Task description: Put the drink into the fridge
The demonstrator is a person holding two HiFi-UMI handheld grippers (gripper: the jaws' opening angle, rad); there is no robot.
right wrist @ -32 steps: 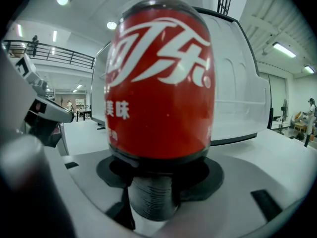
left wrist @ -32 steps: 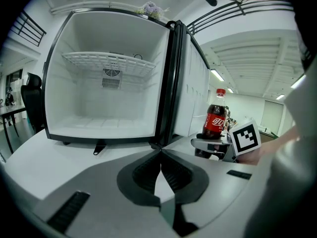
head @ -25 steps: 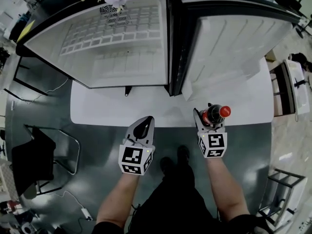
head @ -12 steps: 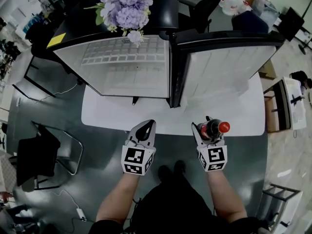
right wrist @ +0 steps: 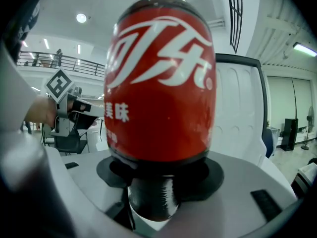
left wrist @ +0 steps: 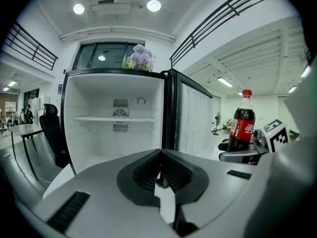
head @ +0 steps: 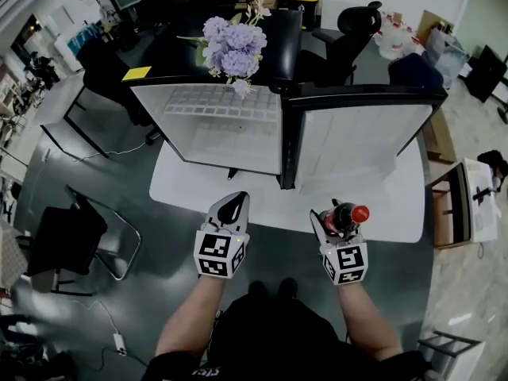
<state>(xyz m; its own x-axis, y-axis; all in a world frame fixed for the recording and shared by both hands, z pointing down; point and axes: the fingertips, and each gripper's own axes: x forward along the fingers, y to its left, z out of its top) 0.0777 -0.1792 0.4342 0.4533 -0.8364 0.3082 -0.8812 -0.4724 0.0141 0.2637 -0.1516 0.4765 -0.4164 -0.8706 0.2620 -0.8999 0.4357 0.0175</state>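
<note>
Shifted: fridge (head: 226,133) and the purple flowers (head: 232,48) on its top now lie farther up the head view, flowers fully seen. Left tool (head: 232,205): jaws together, nothing between them. Right tool (head: 338,217): clamped on cola bottle (right wrist: 161,83), upright, outside the fridge, before its open door (head: 357,145).

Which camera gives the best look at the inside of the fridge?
The left gripper view: it looks straight into the open fridge, showing its shelf. The head view sees it steeply from above. In the right gripper view, the cola bottle hides all but the door.
</note>
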